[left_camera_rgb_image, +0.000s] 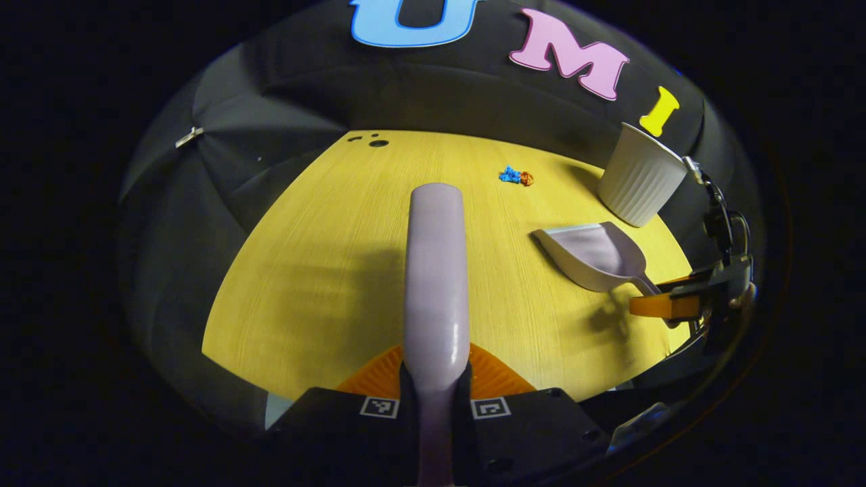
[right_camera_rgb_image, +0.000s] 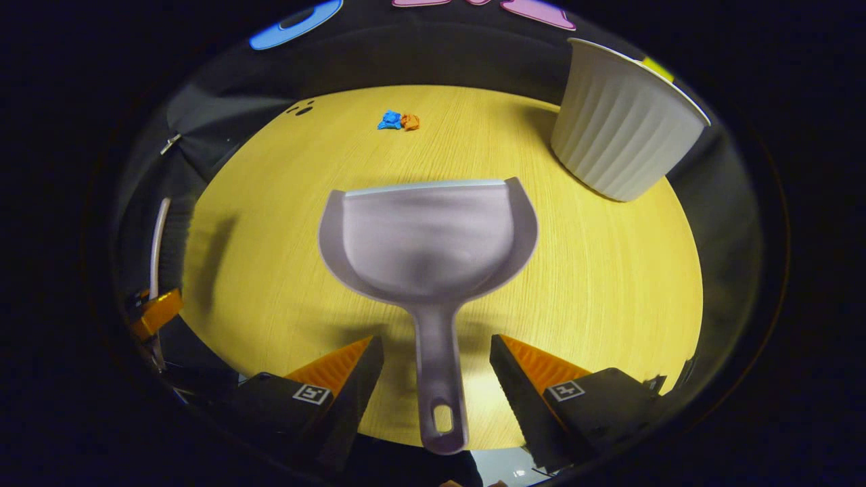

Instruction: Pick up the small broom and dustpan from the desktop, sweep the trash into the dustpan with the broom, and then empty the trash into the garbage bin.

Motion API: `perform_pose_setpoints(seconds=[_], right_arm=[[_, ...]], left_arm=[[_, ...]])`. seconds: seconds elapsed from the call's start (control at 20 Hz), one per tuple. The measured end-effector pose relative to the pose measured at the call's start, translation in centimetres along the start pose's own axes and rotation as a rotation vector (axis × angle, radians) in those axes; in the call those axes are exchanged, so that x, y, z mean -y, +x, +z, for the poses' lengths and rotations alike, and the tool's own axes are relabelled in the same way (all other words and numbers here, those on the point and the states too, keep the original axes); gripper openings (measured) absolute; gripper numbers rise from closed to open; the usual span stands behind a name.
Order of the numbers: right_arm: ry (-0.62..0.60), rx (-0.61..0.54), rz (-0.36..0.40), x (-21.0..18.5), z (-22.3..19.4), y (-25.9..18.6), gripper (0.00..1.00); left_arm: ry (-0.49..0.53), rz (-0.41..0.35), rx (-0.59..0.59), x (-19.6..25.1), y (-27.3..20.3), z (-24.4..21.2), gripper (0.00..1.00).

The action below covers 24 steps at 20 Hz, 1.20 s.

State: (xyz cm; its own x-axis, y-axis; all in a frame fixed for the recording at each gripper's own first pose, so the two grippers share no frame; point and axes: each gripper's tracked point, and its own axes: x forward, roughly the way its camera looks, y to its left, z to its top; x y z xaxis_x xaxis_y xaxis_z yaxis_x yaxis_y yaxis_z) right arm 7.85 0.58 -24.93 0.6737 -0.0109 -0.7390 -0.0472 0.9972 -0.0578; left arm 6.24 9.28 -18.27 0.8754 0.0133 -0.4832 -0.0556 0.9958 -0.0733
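The pale lilac broom (left_camera_rgb_image: 436,270) runs forward from my left gripper (left_camera_rgb_image: 436,370), which is shut on its handle above the yellow desktop (left_camera_rgb_image: 318,270). The matching dustpan (right_camera_rgb_image: 429,237) lies flat on the desktop, mouth toward the far edge. My right gripper (right_camera_rgb_image: 436,355) is open, one finger on each side of the dustpan's handle (right_camera_rgb_image: 438,379) with a gap to both. Blue and orange crumpled trash (right_camera_rgb_image: 399,121) lies beyond the pan, near the far edge. In the left gripper view the dustpan (left_camera_rgb_image: 595,253) lies to the right, with the right gripper (left_camera_rgb_image: 666,302) at its handle.
A white ribbed garbage bin (right_camera_rgb_image: 622,128) stands at the far right of the desktop, just right of the dustpan. Small dark holes (left_camera_rgb_image: 371,140) mark the far left corner. Black cloth walls close in the table on all sides.
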Motion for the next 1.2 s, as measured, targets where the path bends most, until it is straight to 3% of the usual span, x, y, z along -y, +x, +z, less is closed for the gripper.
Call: perform_pose_setpoints(seconds=[0.35,0.4,0.45,0.5,0.6,0.65,0.9,1.0,1.1,1.2], right_arm=[[-0.017,-0.067,0.011,-1.3,0.3,3.3,0.94],[-0.011,-0.058,0.009,-1.2,0.7,3.2,0.71],[-0.005,-0.060,0.008,-1.1,0.7,3.5,0.71],[0.000,-0.057,0.009,-0.8,0.8,3.7,0.56],[0.009,-0.069,0.036,-0.7,0.8,3.4,0.40],[0.003,-0.054,0.056,-0.7,0.8,3.5,0.43],[-0.015,-0.043,0.145,-0.3,0.5,2.6,0.36],[-0.076,-0.048,0.152,0.1,0.5,2.8,0.39],[-0.134,-0.053,0.147,1.1,0.4,3.2,0.35],[-0.130,-0.053,0.165,2.1,0.5,2.5,0.34]], left_arm=[[-0.106,0.072,-0.030,-1.4,-2.3,-2.5,0.24],[-0.108,0.081,-0.029,-1.5,-2.4,-2.4,0.24],[-0.110,0.089,-0.032,-1.6,-2.4,-2.3,0.24],[-0.110,0.095,-0.037,-1.6,-2.4,-2.4,0.24],[-0.106,0.100,-0.044,-1.4,-2.3,-2.3,0.24],[-0.102,0.097,-0.048,-1.2,-2.0,-2.0,0.24],[-0.056,0.063,-0.070,0.8,0.3,0.8,0.24],[-0.034,0.052,-0.072,1.6,1.7,3.2,0.24],[-0.002,0.046,-0.078,2.3,3.4,5.8,0.24],[0.040,0.038,-0.089,3.0,5.6,8.6,0.24]])
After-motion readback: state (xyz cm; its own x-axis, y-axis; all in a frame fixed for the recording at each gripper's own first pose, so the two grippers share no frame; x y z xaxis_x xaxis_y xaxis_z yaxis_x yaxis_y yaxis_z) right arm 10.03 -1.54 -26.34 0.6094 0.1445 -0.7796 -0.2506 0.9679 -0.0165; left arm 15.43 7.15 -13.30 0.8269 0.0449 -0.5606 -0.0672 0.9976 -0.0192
